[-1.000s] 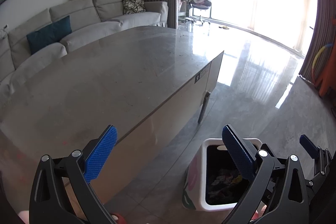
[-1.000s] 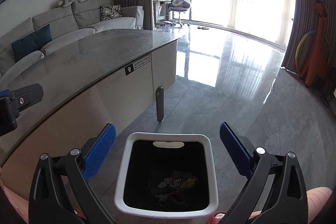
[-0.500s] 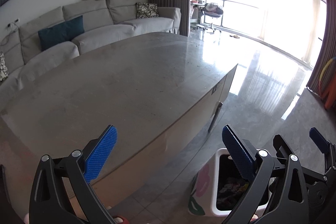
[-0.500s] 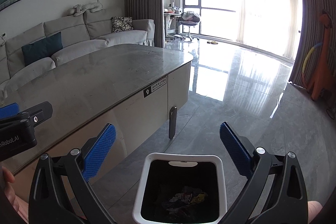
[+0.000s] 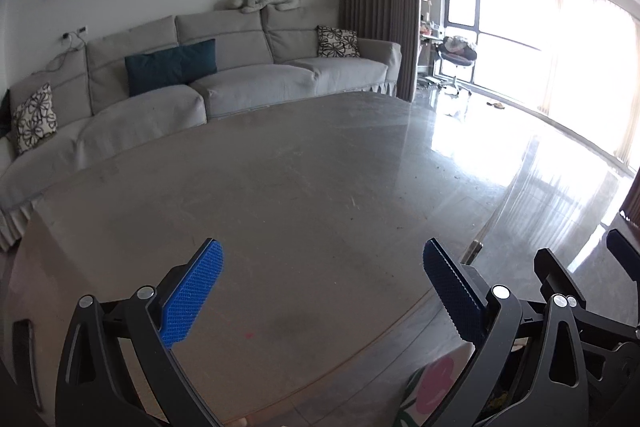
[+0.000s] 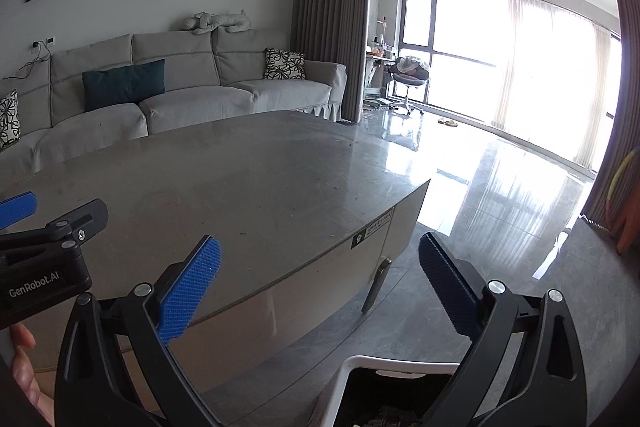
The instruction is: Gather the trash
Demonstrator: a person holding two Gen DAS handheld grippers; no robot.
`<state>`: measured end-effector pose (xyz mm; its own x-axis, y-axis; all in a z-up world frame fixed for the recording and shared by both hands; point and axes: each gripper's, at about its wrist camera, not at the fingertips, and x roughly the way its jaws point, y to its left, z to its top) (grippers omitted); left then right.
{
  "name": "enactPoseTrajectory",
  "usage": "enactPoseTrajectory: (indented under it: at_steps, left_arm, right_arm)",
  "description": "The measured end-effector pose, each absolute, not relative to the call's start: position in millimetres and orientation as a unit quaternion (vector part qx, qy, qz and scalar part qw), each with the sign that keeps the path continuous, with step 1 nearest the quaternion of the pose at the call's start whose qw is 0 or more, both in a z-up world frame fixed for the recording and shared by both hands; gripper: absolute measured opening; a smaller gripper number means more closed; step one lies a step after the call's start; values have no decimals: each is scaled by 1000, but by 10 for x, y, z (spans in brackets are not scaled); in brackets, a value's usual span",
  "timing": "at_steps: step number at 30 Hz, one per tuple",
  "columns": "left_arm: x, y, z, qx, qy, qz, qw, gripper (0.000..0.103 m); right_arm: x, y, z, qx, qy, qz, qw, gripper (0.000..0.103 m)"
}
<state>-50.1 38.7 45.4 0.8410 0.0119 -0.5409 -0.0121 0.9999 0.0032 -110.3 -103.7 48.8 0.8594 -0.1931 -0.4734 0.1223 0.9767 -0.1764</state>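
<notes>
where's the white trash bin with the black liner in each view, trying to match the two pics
Left wrist view: the white trash bin with the black liner is at the bottom right, only its flower-printed side showing past the table edge, behind the left gripper.
Right wrist view: its white rim is at bottom centre, under the right gripper.
Shared landmark: the dark teal cushion on the grey sofa.
</notes>
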Motion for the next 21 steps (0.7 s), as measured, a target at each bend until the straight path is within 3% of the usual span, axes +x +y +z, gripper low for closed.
enactPoseTrajectory:
  at_steps: [21]
  left_arm:
    - [331, 1369, 297, -19, 293, 71, 953, 100]
  right_arm:
    - [-236, -228, 263, -90, 262, -27, 960, 98]
